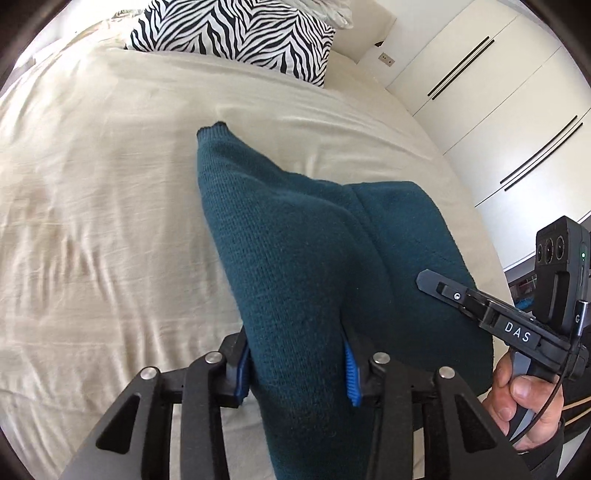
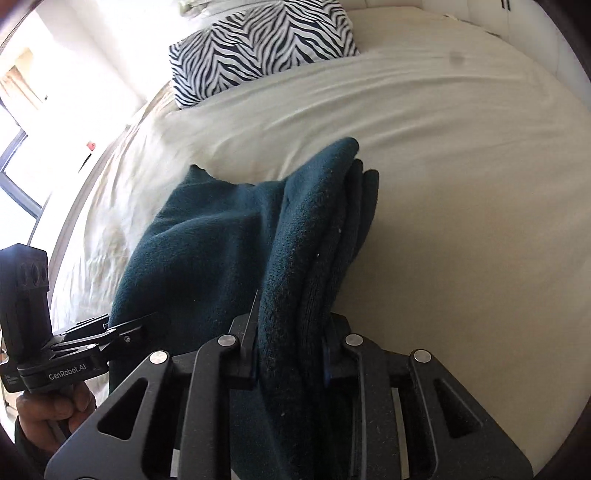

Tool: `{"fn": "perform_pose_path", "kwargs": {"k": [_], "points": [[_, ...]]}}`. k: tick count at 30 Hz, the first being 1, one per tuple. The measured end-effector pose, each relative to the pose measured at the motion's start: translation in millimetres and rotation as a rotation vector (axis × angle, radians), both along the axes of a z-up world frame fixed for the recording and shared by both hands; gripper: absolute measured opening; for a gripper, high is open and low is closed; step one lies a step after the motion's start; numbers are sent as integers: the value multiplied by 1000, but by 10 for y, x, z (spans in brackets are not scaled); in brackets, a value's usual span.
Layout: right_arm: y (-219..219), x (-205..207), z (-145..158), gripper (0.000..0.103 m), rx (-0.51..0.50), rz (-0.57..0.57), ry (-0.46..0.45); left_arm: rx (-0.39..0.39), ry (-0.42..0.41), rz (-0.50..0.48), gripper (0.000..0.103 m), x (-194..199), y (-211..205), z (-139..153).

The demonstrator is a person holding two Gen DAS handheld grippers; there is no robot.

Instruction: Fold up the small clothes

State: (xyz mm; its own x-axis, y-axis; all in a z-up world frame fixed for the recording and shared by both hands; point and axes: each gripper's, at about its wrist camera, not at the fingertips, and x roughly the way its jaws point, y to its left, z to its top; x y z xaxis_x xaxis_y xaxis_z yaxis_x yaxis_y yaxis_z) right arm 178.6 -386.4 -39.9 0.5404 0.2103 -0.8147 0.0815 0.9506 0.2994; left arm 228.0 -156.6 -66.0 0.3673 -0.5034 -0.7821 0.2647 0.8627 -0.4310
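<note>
The teal knitted sweater sits bunched between both tools at the near edge of the bed, partly lifted off the cream sheet. The left gripper has its blue pads pressed into a thick roll of the knit, and the right gripper is clamped on several stacked layers of the same garment. I would say a fold is under way: both ends are pinched and ready to be carried over. The next move seems to call for lifting the two held edges together and laying them down evenly without letting layers slip. The knit looks soft, heavy and rumpled, with a ribbed cuff pointing toward the zebra-striped pillow beyond.
</note>
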Motion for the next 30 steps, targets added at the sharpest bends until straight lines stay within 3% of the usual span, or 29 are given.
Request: {"fn": "perform_pose_path", "kwargs": {"k": [9, 13, 17, 19, 21, 25, 27, 30], "points": [[1127, -584, 319, 21, 106, 131, -95, 57, -104, 37, 42, -882, 1078, 379], [1635, -782, 240, 21, 169, 174, -113, 71, -114, 69, 42, -1257, 1485, 289], [1906, -950, -71, 21, 232, 170, -65, 49, -41, 104, 43, -1374, 1780, -73], [1911, -1046, -305, 21, 236, 159, -26, 68, -2, 105, 44, -1393, 1810, -322], [1855, -1112, -575, 24, 260, 116, 23, 48, 16, 111, 53, -1419, 1860, -491], [1598, -1167, -1016, 28, 483, 65, 73, 23, 13, 128, 63, -1432, 1899, -556], [1549, -1200, -1016, 30, 512, 54, 78, 24, 15, 132, 65, -1417, 1915, -544], [1560, -1237, -896, 40, 446, 41, 78, 42, 23, 149, 66, -1487, 1959, -498]]}}
